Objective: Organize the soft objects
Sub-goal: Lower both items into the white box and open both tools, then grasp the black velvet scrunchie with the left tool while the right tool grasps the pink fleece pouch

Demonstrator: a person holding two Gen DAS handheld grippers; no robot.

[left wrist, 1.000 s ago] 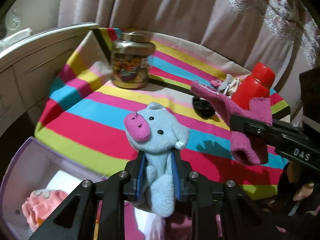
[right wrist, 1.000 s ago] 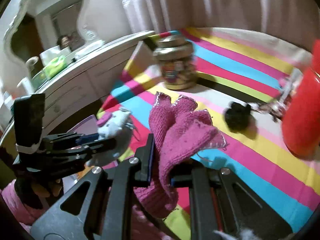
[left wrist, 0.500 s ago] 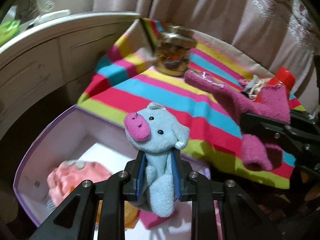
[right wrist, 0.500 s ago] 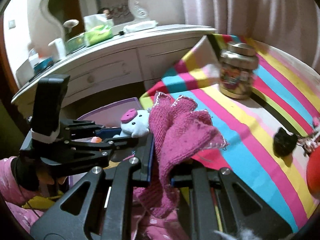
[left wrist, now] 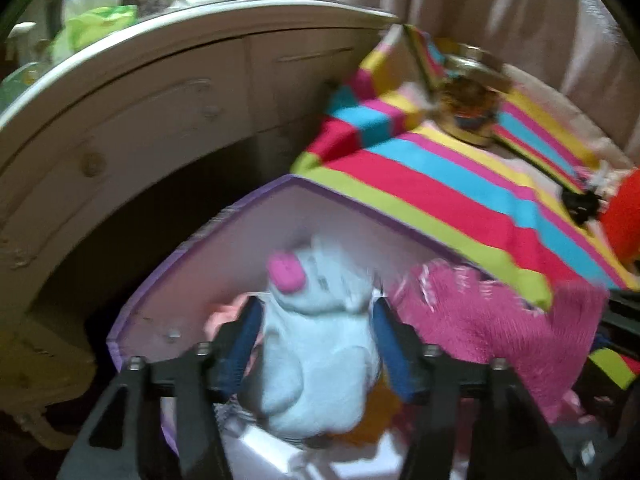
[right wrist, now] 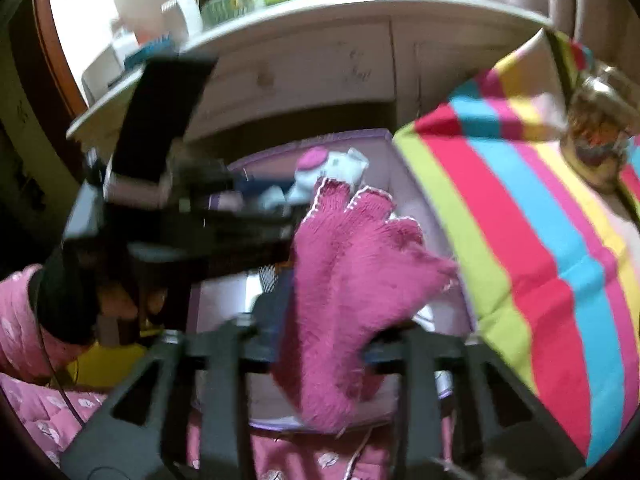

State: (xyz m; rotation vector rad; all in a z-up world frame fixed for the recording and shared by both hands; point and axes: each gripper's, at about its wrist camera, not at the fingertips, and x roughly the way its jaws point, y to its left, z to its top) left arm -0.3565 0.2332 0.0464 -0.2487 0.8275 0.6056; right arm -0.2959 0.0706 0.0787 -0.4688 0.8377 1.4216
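1 purple box (left wrist: 192, 280) low on the left, 1 blue plush pig (left wrist: 316, 344) over it between the just-widened jaws of the left tool (left wrist: 316, 344), pads apart from it, 1 pink knitted glove (right wrist: 352, 280) hanging between the just-opened jaws of the right tool (right wrist: 320, 340), 1 blurred jar (left wrist: 472, 112) on the striped worktop (left wrist: 440, 192), box contents mostly hidden.

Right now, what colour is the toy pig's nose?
Pink, on a pale blue plush pig; it shows best in the left wrist view.

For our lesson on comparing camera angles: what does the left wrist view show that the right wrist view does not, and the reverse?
Only the left wrist view: the red bottle.
Only the right wrist view: the left gripper from the side and a pink sleeve.
Both: the blue plush toy, pink knitted glove, purple box, striped cloth and jar.
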